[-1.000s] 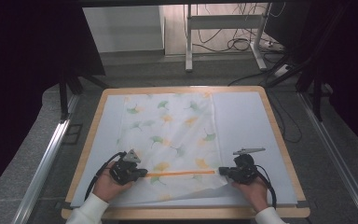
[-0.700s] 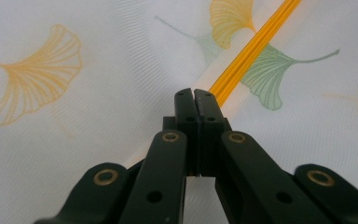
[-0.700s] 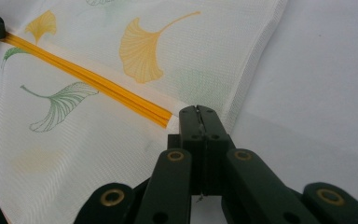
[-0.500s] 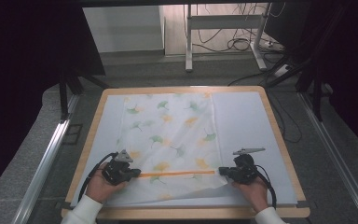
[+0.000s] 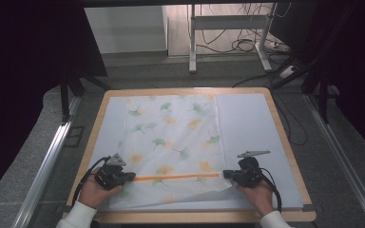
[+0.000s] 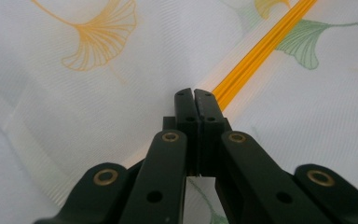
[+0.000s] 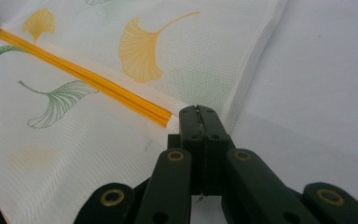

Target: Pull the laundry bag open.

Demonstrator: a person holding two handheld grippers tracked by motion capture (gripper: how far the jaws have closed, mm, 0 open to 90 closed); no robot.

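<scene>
left claw [image 5: 132, 176] slid leftward, both claws clenched on the cloth [image 5: 171, 137]; right claw [image 5: 226, 174] unmoved.

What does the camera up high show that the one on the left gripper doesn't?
The high view takes in the wooden-edged table, both hands, the right gripper and the floor cables beyond. The left gripper view gives a close look at the left gripper, its black fingers pressed together on the fabric. Both show the leaf-printed cloth and its orange stripe.
</scene>
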